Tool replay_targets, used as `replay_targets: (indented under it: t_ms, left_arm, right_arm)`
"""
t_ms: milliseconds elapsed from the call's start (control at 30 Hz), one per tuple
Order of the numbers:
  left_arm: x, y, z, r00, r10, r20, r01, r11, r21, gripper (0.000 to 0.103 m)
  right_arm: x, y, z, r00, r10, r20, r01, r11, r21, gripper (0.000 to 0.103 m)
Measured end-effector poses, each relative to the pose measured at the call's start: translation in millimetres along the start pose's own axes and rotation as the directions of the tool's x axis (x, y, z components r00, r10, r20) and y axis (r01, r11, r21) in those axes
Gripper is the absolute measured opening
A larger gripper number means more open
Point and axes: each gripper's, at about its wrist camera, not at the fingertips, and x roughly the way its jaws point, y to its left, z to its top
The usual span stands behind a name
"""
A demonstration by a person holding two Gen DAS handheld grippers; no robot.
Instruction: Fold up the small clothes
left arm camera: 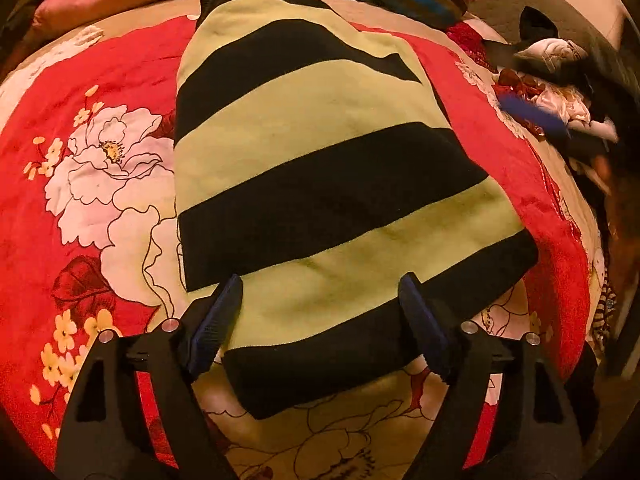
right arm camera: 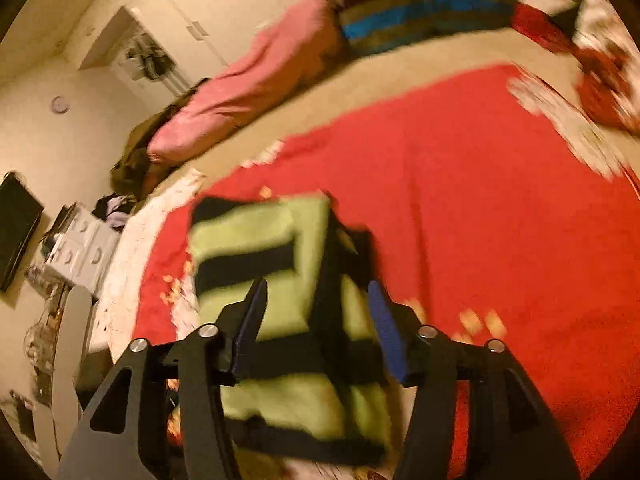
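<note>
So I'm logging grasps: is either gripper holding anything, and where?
Neither clearly: both grippers, left gripper and right gripper, straddle the green-and-black striped knit garment, open.

A folded yellow-green and black striped knit garment (right arm camera: 280,280) is being seen between the blue-padded fingers of the right gripper (right arm camera: 320,316), whose jaws are standing apart on either side of it; whether the pads are touching the cloth cannot be told through the blur. A red floral plush blanket (right arm camera: 500,200) is being spread beneath. At the far left a pink pillow (right arm camera: 248,92) is lying, and a multicoloured striped cushion (right arm camera: 420,4) beyond it.
</note>
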Motion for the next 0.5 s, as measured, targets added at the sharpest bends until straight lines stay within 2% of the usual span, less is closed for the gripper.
replay_targets:
  t_ms: [200,233,300,333,400,433,467,500]
  left_arm:
    - [-4.8,-0.5,-3.9,1.000,-0.008,0.003,0.008,1.000,0.005,0.072]
    - [-5.8,-0.5,-4.5,1.000,-0.009,0.005,0.009,1.000,0.006,0.072]
    - [-9.1,-0.8,-7.2,1.000,-0.016,0.014,0.016,1.000,0.000,0.072]
    - [-11.0,-0.2,-7.9,0.999,-0.020,0.026,0.020,1.000,-0.007,0.072]
    - [-14.1,1.4,-10.2,0.998,-0.034,0.048,0.035,0.999,-0.025,0.072]
    - [-15.5,2.9,-12.3,0.998,-0.034,0.053,0.035,0.999,-0.030,0.072]
    - [-16.2,2.9,-13.2,0.998,-0.032,0.057,0.034,0.999,-0.034,0.072]
    - [-16.9,3.0,-13.8,0.998,-0.034,0.058,0.036,0.999,-0.034,0.072]
  right_arm:
    - [62.5,-2.5,31.4,0.986,-0.153,-0.068,0.152,0.988,-0.020,0.073]
    - [65.8,-4.4,30.6,0.987,-0.147,-0.071,0.147,0.989,-0.009,0.073]
    - [79.3,-7.0,34.0,0.992,-0.072,-0.107,0.077,0.996,0.043,0.071]
    - [86.2,-12.0,34.0,0.991,-0.022,-0.132,0.034,0.996,0.083,0.066]
    - [89.5,-13.1,32.1,0.988,-0.038,-0.149,0.048,0.996,0.069,0.032]
    - [88.1,-9.8,31.4,0.989,-0.041,-0.145,0.047,0.998,0.036,0.023]
    - [80.7,-7.5,30.9,0.992,-0.004,-0.122,0.004,1.000,-0.005,0.007]
    - [73.6,-5.7,31.4,0.994,0.015,-0.104,-0.016,1.000,-0.009,0.007]
